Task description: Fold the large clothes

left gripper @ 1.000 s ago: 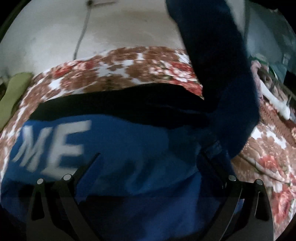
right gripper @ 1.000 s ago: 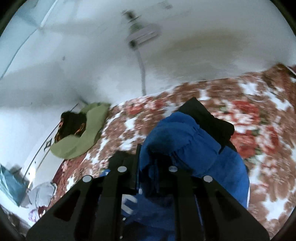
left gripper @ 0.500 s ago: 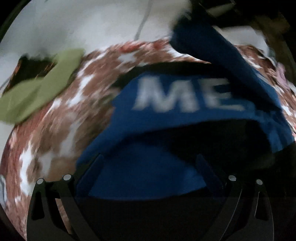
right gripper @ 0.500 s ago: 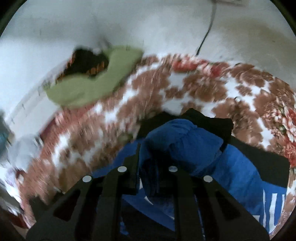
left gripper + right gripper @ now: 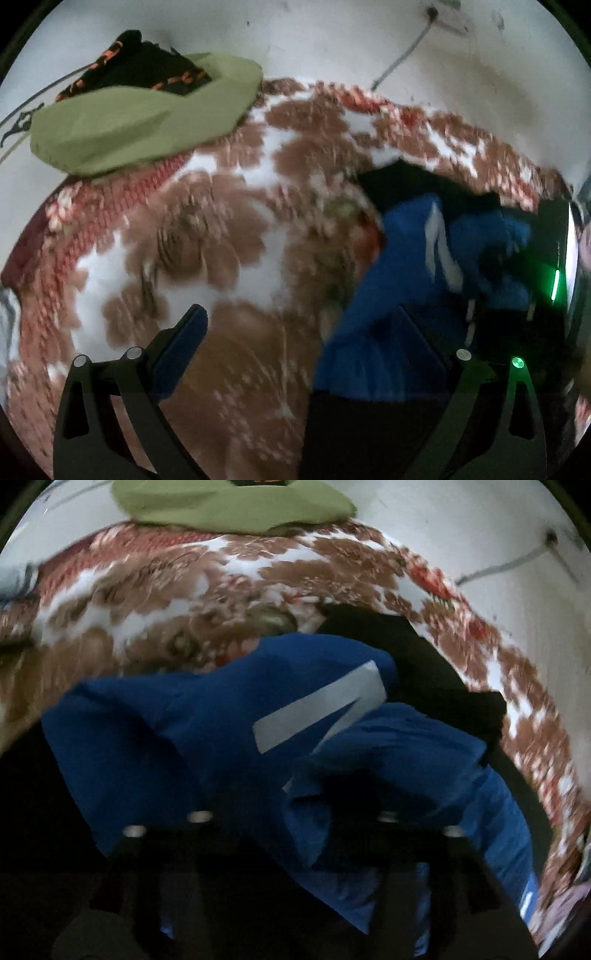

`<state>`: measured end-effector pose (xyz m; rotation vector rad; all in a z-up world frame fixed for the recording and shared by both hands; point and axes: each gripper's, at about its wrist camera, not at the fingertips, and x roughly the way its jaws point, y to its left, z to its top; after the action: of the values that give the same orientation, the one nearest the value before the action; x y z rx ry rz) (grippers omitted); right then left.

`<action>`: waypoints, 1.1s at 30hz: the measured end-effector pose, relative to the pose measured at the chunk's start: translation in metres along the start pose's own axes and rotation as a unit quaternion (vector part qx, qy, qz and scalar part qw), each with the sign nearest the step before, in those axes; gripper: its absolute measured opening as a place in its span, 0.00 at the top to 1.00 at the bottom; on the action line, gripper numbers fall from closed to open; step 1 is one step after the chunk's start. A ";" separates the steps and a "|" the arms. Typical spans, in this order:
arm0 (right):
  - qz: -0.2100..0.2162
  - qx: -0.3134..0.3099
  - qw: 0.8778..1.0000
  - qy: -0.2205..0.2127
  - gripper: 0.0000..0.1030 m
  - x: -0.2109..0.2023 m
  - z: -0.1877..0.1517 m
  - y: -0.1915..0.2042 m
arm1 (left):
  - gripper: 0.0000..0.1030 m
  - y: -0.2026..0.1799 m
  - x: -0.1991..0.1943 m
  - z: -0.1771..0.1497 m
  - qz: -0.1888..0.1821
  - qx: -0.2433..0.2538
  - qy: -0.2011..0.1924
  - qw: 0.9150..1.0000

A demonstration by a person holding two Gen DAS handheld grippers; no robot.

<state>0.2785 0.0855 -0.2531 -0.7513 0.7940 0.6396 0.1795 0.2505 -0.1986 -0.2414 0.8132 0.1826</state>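
A blue garment with white lettering and a black band [image 5: 406,266] lies bunched on the floral bedspread [image 5: 221,240], to the right in the left wrist view. My left gripper [image 5: 299,325] is open and empty, its right finger over the blue cloth's edge. In the right wrist view the blue garment [image 5: 221,716] fills the foreground. My right gripper [image 5: 291,827] is shut on a fold of it; the fingers are dark and mostly hidden by cloth.
A folded green garment [image 5: 140,114] with a black and orange one [image 5: 147,62] behind it lies at the bed's far edge by the white wall [image 5: 369,37]; it also shows in the right wrist view [image 5: 229,502]. The other gripper's body with green lights [image 5: 554,284] is at right.
My left gripper has swung left off the blue garment, now over bare bedspread. My right gripper has moved down and left with the cloth; the garment is more bunched.
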 end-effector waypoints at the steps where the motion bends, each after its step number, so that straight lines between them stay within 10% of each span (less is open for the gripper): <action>1: -0.011 -0.011 1.000 -0.008 0.27 -0.002 -0.002 0.004 | 0.05 0.000 -0.003 0.015 -0.007 0.003 -0.005 1.000; 3: -0.050 -0.023 0.998 -0.030 0.08 -0.013 -0.007 0.009 | 0.05 -0.010 -0.006 0.044 -0.027 0.018 -0.011 0.999; 11: -0.036 -0.020 0.998 -0.052 0.05 -0.049 -0.034 0.017 | 0.05 -0.149 -0.001 0.123 -0.102 0.172 0.023 0.980; 14: -0.035 -0.014 0.998 -0.049 0.05 -0.056 -0.048 0.016 | 0.05 -0.209 0.021 0.116 -0.104 0.248 0.066 0.961; 22: -0.037 0.024 0.999 -0.032 0.05 -0.073 -0.104 -0.011 | 0.07 -0.276 0.078 0.068 -0.053 0.300 0.118 0.945; 28: -0.049 0.034 0.998 -0.016 0.05 -0.078 -0.149 -0.030 | 0.26 -0.284 0.095 0.052 -0.016 0.297 0.113 0.948; 33: -0.054 0.045 0.997 -0.008 0.05 -0.090 -0.174 -0.045 | 0.69 -0.268 0.105 0.051 -0.018 0.249 0.140 0.958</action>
<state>0.1947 -0.0970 -0.2478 -0.7023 0.7572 0.5084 0.3538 0.0154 -0.2038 0.1997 1.1064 -0.0969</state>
